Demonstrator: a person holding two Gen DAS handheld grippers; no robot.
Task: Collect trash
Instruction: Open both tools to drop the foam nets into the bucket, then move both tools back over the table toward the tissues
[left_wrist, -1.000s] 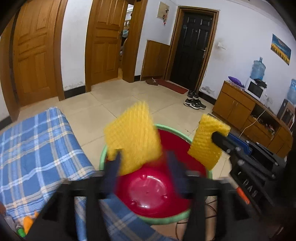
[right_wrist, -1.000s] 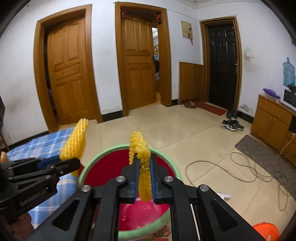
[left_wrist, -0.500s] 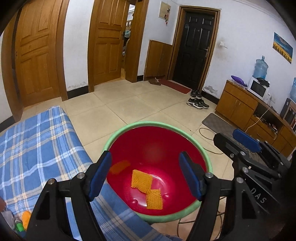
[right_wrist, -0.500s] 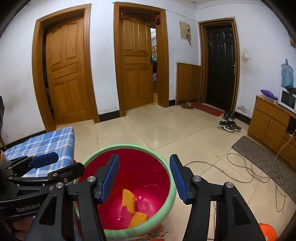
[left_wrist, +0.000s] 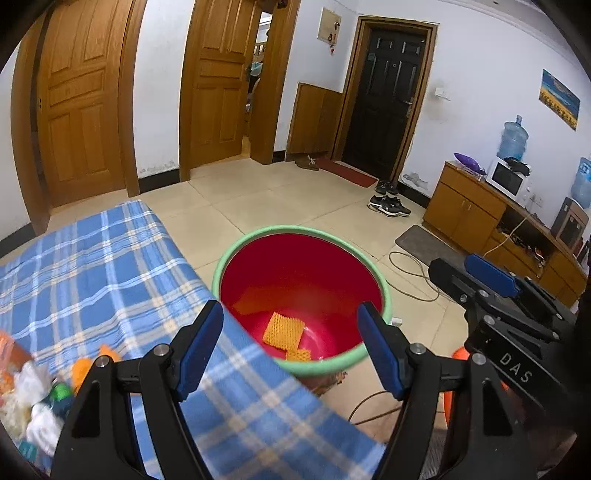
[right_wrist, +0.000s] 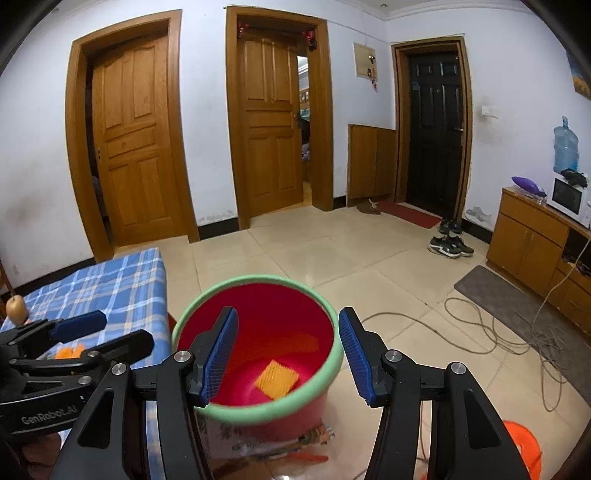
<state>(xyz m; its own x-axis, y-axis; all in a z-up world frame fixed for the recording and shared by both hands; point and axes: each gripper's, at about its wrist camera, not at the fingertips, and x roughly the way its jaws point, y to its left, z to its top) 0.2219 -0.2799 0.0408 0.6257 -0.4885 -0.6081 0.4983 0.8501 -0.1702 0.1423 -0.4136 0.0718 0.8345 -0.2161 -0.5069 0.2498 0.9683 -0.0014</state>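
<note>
Inside bucket (left_wrist: 373, 275) now, both dropped foam nets (left_wrist: 283, 329).

Dark sneakers (right_wrist: 450, 246) near the black door (right_wrist: 435, 125); coiled cable (right_wrist: 491, 328) across floor tiles.

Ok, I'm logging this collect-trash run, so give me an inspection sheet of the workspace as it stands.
Surface: blue plaid cloth.
Job's things: red bin beside it on the floor; two yellow foam nets lie in it.
Clutter: more trash on the cloth's near corner; a pear.
Grippers: left gripper and right gripper both open, nothing between the jaws.
Cables: cord looped on the tiles.
Surroundings: doors, cabinet, shoes.
</note>
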